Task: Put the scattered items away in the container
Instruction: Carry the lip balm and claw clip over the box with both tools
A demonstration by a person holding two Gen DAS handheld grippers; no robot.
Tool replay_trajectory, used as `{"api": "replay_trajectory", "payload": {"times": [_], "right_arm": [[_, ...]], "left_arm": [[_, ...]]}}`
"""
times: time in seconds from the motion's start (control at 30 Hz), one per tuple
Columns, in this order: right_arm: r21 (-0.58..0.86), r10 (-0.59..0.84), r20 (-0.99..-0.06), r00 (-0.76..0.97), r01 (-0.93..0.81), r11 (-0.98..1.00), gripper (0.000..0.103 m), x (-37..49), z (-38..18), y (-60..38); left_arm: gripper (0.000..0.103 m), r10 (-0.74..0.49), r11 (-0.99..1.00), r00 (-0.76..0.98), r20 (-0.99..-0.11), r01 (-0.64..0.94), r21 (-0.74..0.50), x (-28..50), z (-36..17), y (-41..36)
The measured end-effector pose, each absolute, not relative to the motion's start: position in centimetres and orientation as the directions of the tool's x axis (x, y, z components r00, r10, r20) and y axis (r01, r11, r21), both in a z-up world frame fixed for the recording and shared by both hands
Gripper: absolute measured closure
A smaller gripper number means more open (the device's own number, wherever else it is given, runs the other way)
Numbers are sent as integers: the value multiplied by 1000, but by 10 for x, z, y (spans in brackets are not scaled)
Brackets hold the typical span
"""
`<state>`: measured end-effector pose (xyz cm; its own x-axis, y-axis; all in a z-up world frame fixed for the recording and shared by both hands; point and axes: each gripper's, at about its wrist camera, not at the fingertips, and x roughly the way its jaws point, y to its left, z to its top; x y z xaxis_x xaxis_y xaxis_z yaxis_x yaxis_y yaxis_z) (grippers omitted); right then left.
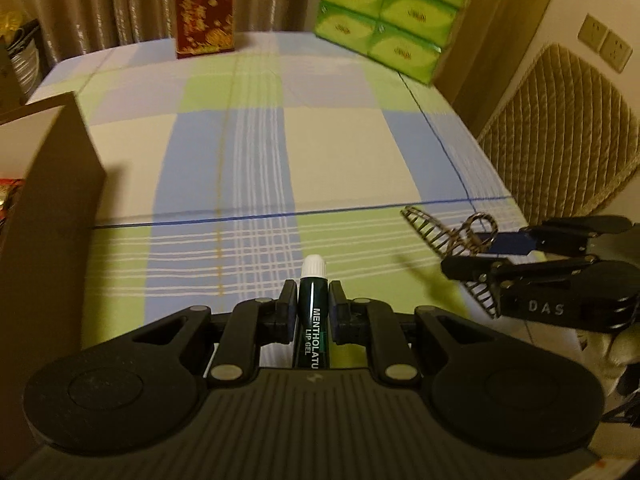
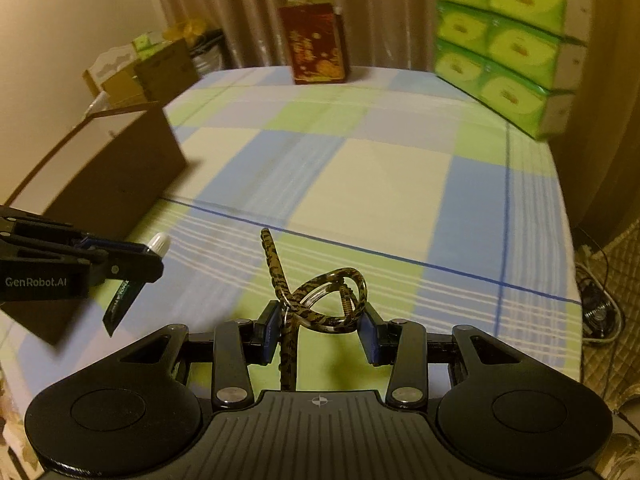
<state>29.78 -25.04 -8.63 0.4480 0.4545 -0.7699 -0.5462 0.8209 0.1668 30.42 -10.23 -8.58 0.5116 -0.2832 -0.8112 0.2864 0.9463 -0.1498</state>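
Two tongs, both loaded: left tongs (image 1: 313, 309) clamped on dark green white-capped lip gel tube (image 1: 312, 312); right tongs (image 2: 320, 326) clamped on mottled brown plastic claw hair clip (image 2: 320, 304), above checked table (image 2: 360, 168).

Checked tablecloth (image 2: 360, 168) bears brown box (image 2: 120, 172); red box (image 2: 316, 44); green packs (image 2: 508, 48).

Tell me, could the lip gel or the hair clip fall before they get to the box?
Maybe. The left gripper pinches the slim lip gel tube only at its sides, so it might slide out. The right gripper holds the springy hair clip, which could twist loose. Either gripper might bump the cardboard box wall.
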Motion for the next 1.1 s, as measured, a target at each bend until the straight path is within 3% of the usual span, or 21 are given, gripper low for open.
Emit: {"api": "replay_trajectory", "payload": {"times": [0.63,1.1], "right_arm": [[193,567,-734,373,-686,702,65,221,-41,-147],[201,668,-675,313,-793,575,65,192,-18,-49]], "left_arm": [[91,-320,947,629,-709,229,-225,223,-16,-4],[91,-212,973,734,-645,93,-213,188,23,99]]}}
